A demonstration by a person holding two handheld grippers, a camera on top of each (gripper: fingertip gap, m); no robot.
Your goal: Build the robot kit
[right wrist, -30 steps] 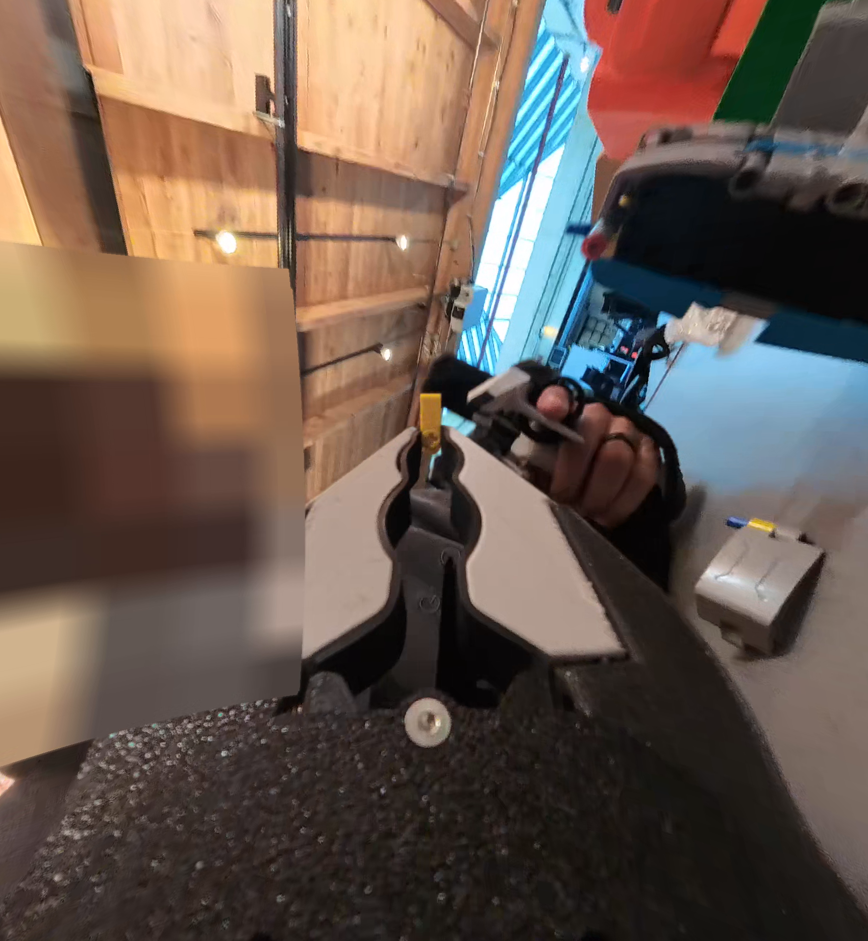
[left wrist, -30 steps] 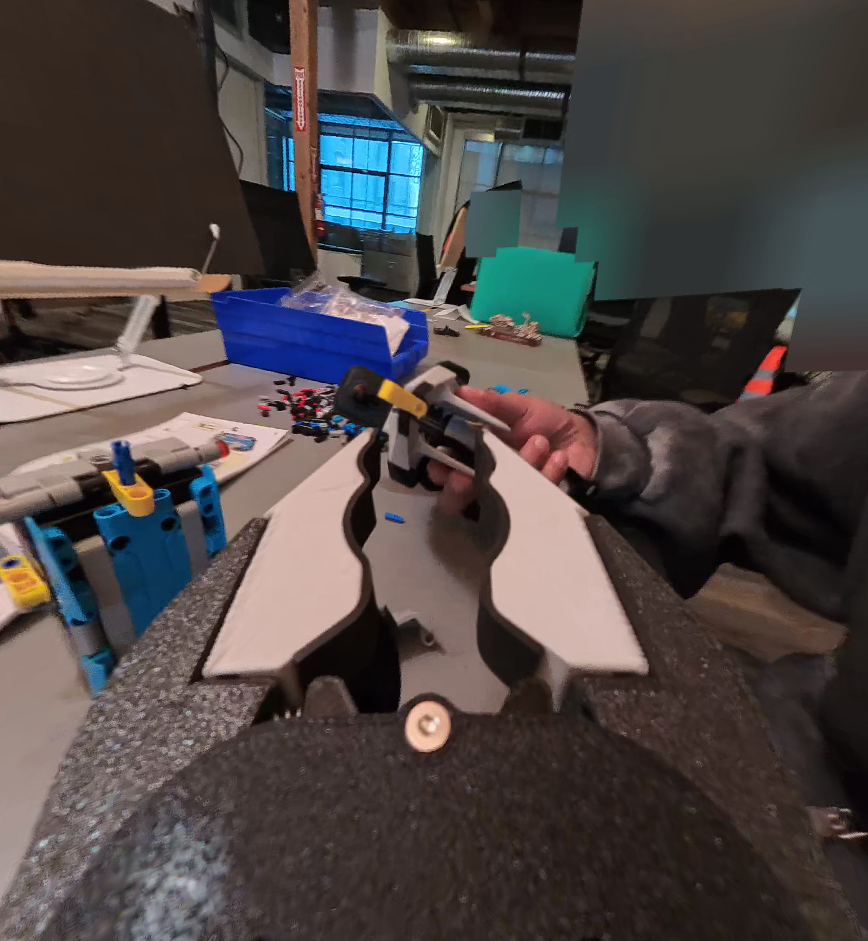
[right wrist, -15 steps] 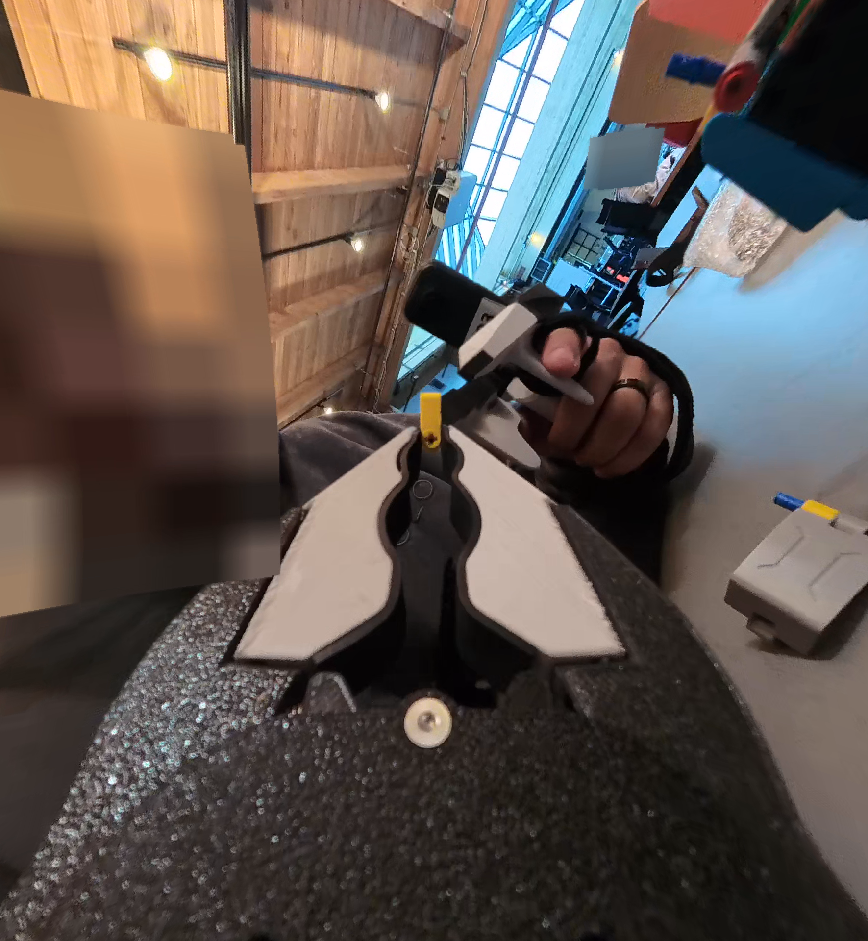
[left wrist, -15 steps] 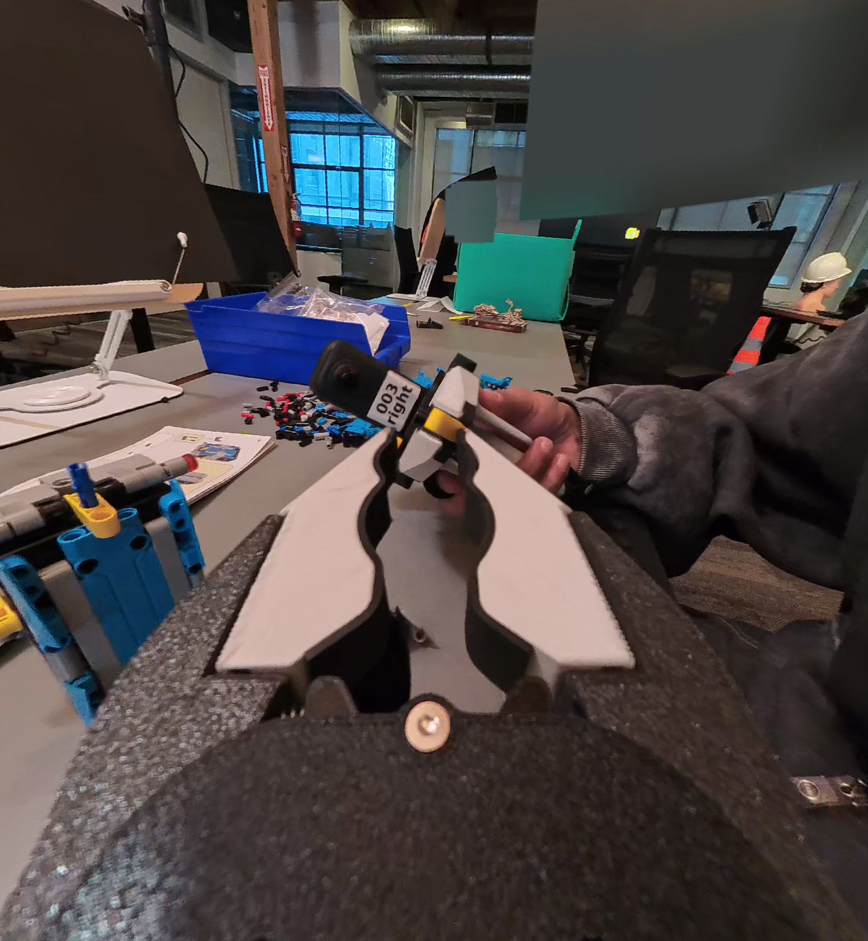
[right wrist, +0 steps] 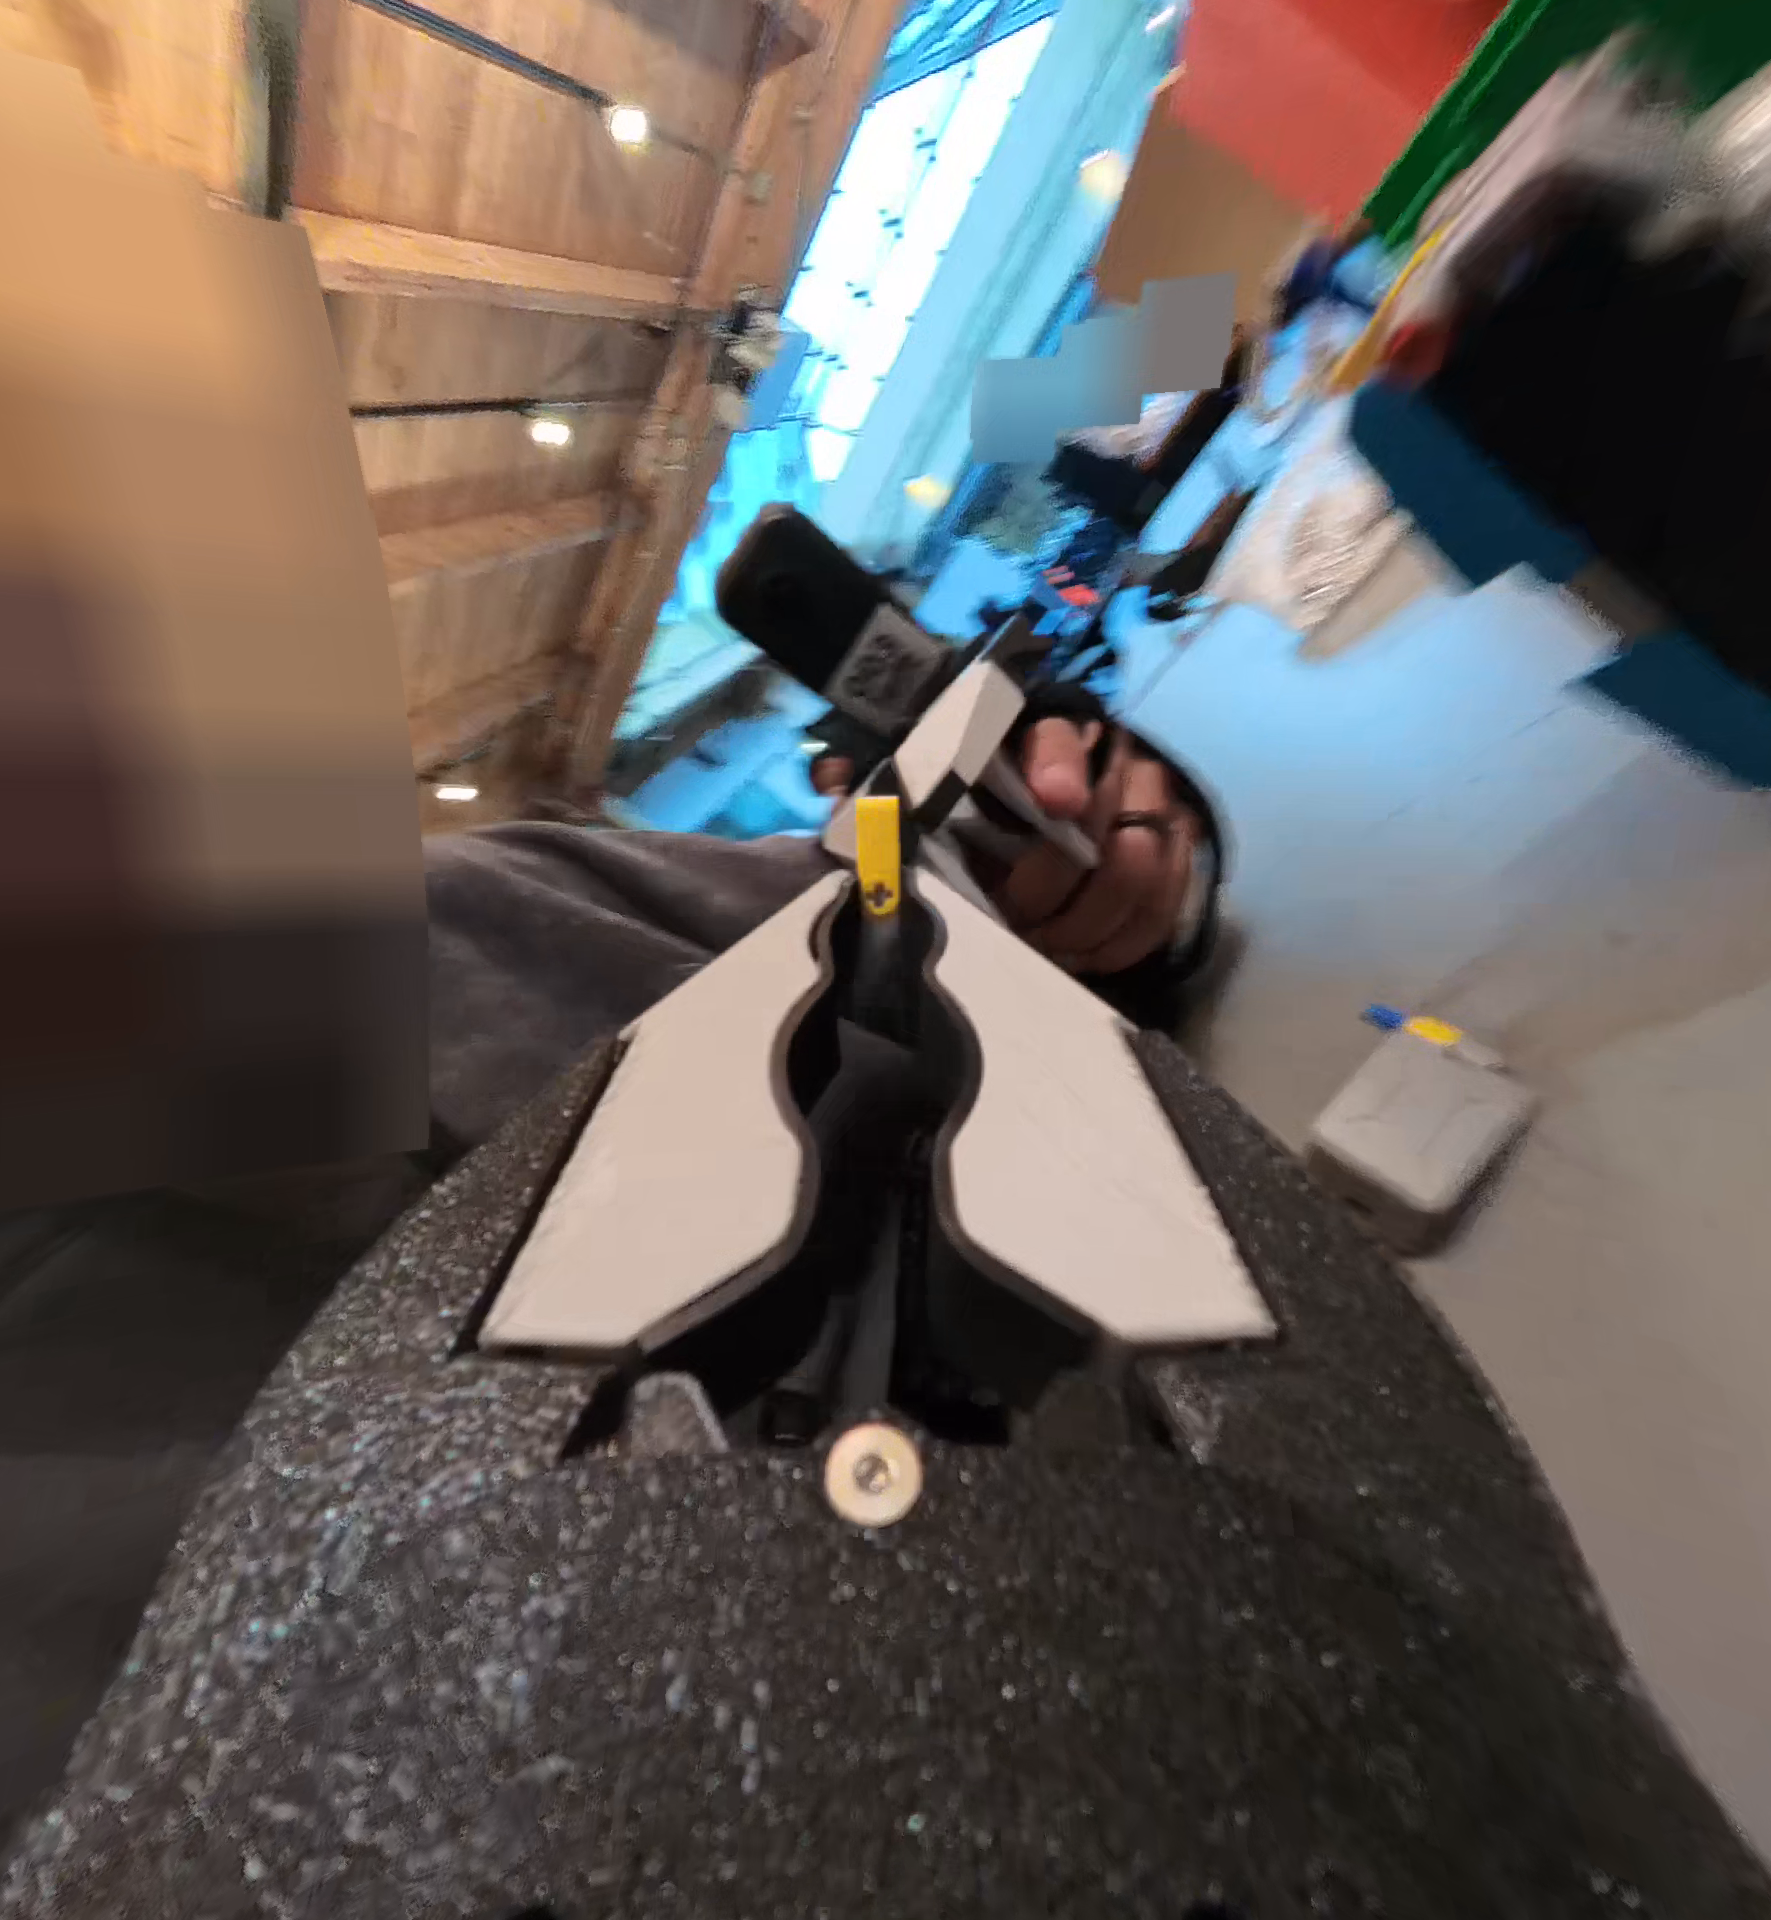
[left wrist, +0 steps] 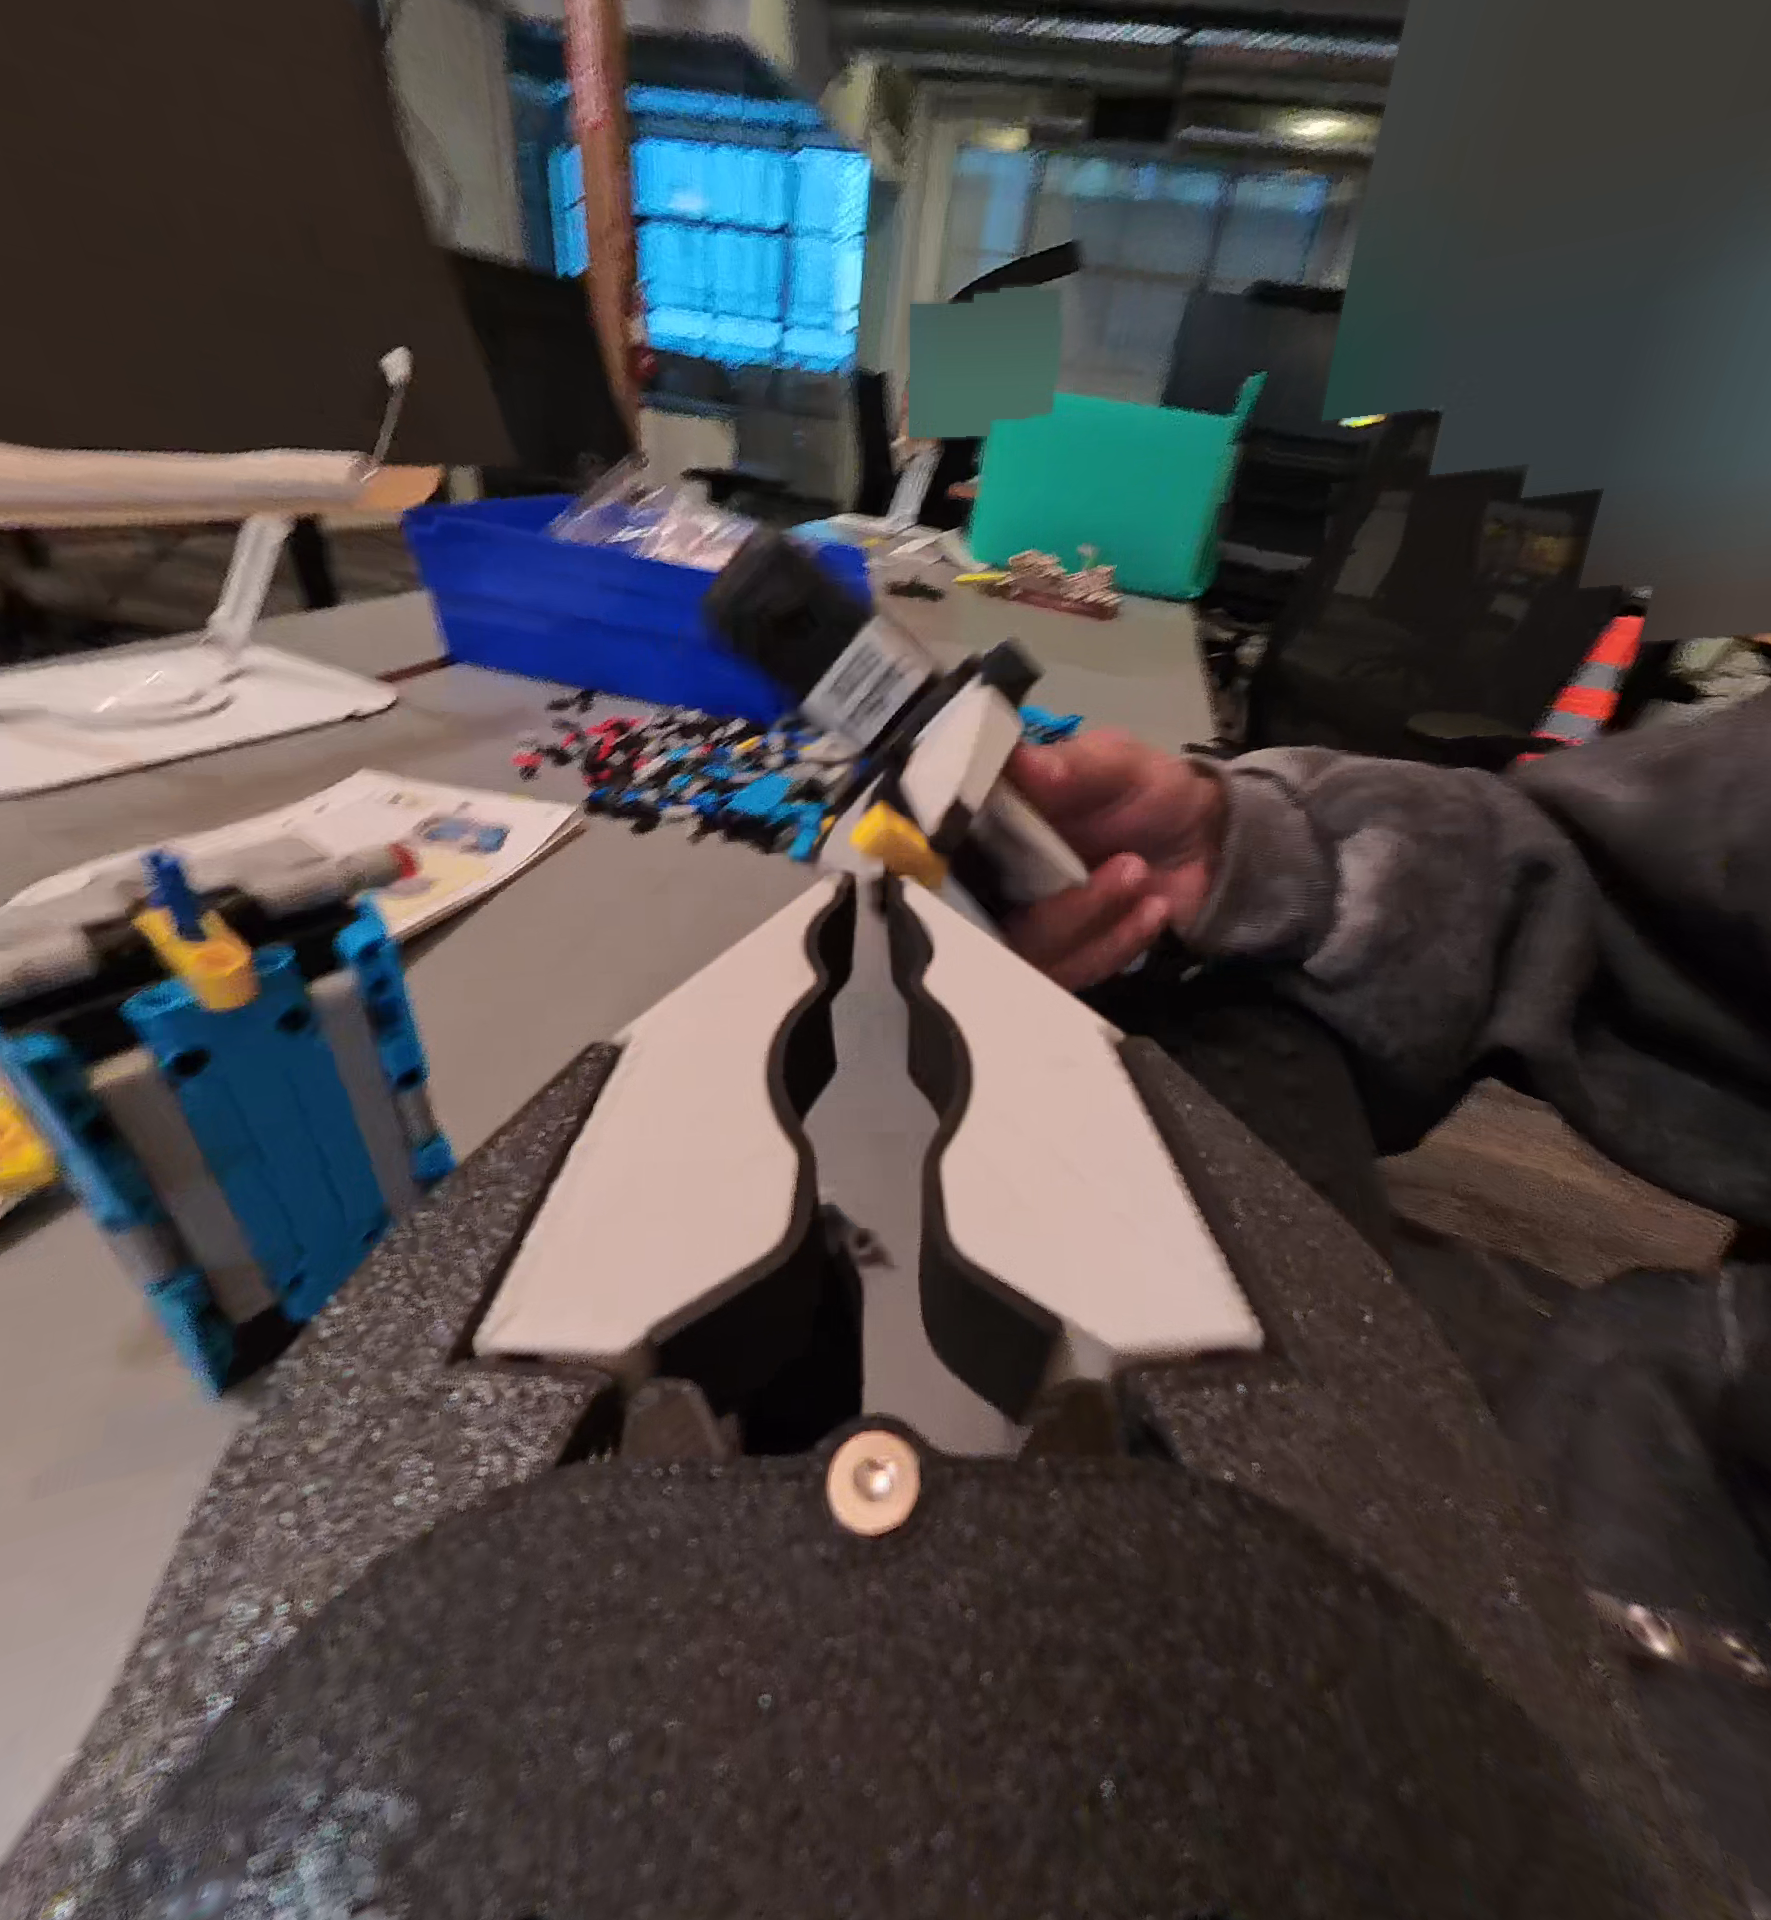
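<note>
My right gripper [right wrist: 876, 883] is shut on a small yellow brick piece [right wrist: 878, 857] that sticks out past its tips. In the left wrist view a hand [left wrist: 1109, 831] holds that right gripper [left wrist: 902, 821] up with the yellow piece [left wrist: 893, 837]. My left gripper [left wrist: 867, 883] has its jaws almost together, leaving only a narrow slit. Its tips sit right at the yellow piece, and I cannot tell whether they pinch it. The left gripper also shows in the right wrist view [right wrist: 860, 821], just beyond the yellow piece.
A blue and grey brick-built model [left wrist: 237, 1122] stands on the grey table [left wrist: 600, 966] at left. Behind it lie an instruction booklet [left wrist: 424, 831], several loose small pieces [left wrist: 673, 769], a blue bin [left wrist: 569, 613] and a white stand [left wrist: 133, 686]. A grey box part [right wrist: 1411, 1153] lies at right. The tips of both grippers are at nearly the same place.
My left gripper's jaws have closed from wide open to a narrow slit. The right gripper with the yellow piece has come closer, up to the left gripper's tips. The right gripper has stayed shut.
</note>
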